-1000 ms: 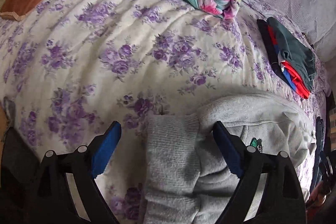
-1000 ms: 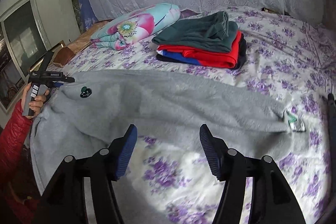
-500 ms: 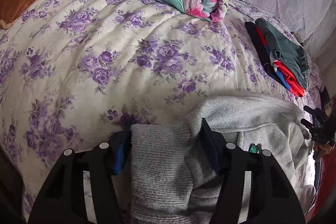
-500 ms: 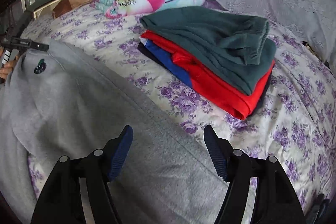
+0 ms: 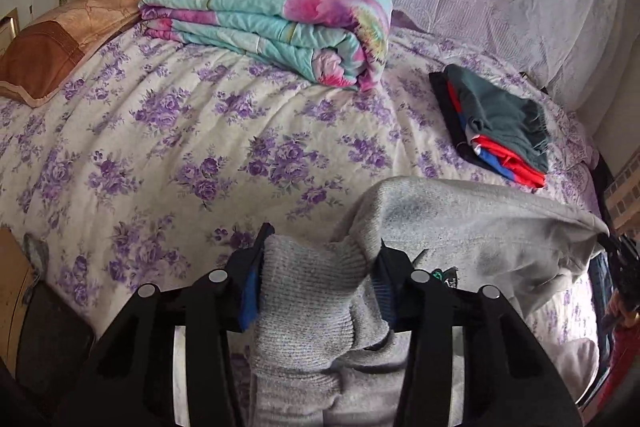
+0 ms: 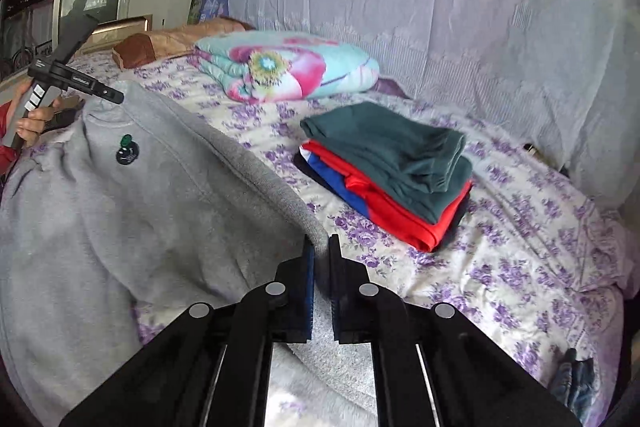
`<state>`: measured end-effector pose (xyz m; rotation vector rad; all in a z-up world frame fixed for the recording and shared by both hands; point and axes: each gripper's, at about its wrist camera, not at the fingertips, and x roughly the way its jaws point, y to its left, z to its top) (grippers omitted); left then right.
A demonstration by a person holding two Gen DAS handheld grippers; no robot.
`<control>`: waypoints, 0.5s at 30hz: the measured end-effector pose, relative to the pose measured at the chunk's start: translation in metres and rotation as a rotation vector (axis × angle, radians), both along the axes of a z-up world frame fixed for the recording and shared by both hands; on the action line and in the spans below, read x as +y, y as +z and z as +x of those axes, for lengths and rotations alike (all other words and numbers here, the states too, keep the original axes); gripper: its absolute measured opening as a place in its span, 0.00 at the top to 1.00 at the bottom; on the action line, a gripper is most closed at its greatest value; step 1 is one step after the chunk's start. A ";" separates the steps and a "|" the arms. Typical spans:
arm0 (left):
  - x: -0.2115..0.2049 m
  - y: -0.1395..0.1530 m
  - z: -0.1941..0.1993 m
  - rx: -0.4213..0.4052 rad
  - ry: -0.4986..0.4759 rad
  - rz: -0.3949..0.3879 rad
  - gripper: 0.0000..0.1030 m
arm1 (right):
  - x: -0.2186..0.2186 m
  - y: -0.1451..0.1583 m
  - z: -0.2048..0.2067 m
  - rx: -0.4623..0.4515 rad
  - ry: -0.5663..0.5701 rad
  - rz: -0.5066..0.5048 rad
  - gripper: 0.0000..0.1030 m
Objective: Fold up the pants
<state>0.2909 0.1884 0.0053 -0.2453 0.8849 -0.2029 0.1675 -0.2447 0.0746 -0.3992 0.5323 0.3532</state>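
Note:
The grey pants [image 6: 132, 211] with a small dark-green logo [image 6: 127, 150] are stretched between my two grippers above the flowered bed. My left gripper [image 5: 316, 283] is shut on the thick ribbed end [image 5: 304, 303] of the pants, which bunches between its blue pads. My right gripper [image 6: 321, 267] is shut on the ribbed edge [image 6: 276, 183] of the pants at the other end. The left gripper also shows far left in the right wrist view [image 6: 72, 81], held by a hand.
A stack of folded clothes, green on red and blue [image 6: 396, 167], lies on the bed beyond the pants [image 5: 500, 123]. A folded floral quilt [image 5: 276, 19] and a brown pillow [image 5: 76, 27] lie at the back. A lace curtain [image 6: 440, 7] hangs behind the bed.
Both grippers have closed on the pants: the left on the ribbed end, the right on the ribbed edge. The fabric has lifted off the bed and is pulled taut between them.

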 end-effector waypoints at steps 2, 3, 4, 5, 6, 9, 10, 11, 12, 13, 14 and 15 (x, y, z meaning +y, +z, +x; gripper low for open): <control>0.010 0.007 -0.025 -0.031 -0.012 -0.046 0.56 | 0.004 0.003 -0.048 -0.036 0.013 0.012 0.93; 0.015 0.007 -0.037 -0.037 -0.018 -0.068 0.55 | 0.005 0.000 -0.070 -0.039 0.017 0.029 0.93; 0.021 0.005 -0.049 -0.031 -0.018 -0.091 0.49 | 0.006 -0.006 -0.092 -0.036 0.018 0.051 0.93; 0.027 0.000 -0.062 -0.017 -0.008 -0.115 0.38 | 0.008 -0.014 -0.112 -0.024 0.019 0.070 0.93; 0.035 -0.007 -0.074 0.001 0.012 -0.137 0.32 | 0.011 -0.025 -0.129 -0.008 0.018 0.086 0.93; 0.054 -0.025 -0.112 0.056 0.041 -0.254 0.24 | 0.014 -0.060 -0.159 0.044 -0.016 0.121 0.93; 0.057 -0.028 -0.123 0.071 0.044 -0.291 0.24 | 0.013 -0.069 -0.161 0.070 -0.030 0.137 0.93; 0.059 -0.028 -0.136 0.072 0.049 -0.320 0.24 | 0.011 -0.075 -0.163 0.082 -0.041 0.153 0.93; 0.059 -0.026 -0.148 0.065 0.053 -0.333 0.24 | 0.009 -0.078 -0.164 0.087 -0.049 0.169 0.93; 0.057 -0.023 -0.158 0.061 0.056 -0.335 0.24 | 0.008 -0.079 -0.165 0.086 -0.055 0.183 0.93; 0.055 -0.020 -0.168 0.060 0.059 -0.337 0.24 | 0.006 -0.078 -0.166 0.081 -0.061 0.194 0.93; 0.052 -0.018 -0.175 0.060 0.057 -0.346 0.24 | 0.006 -0.077 -0.167 0.072 -0.065 0.203 0.93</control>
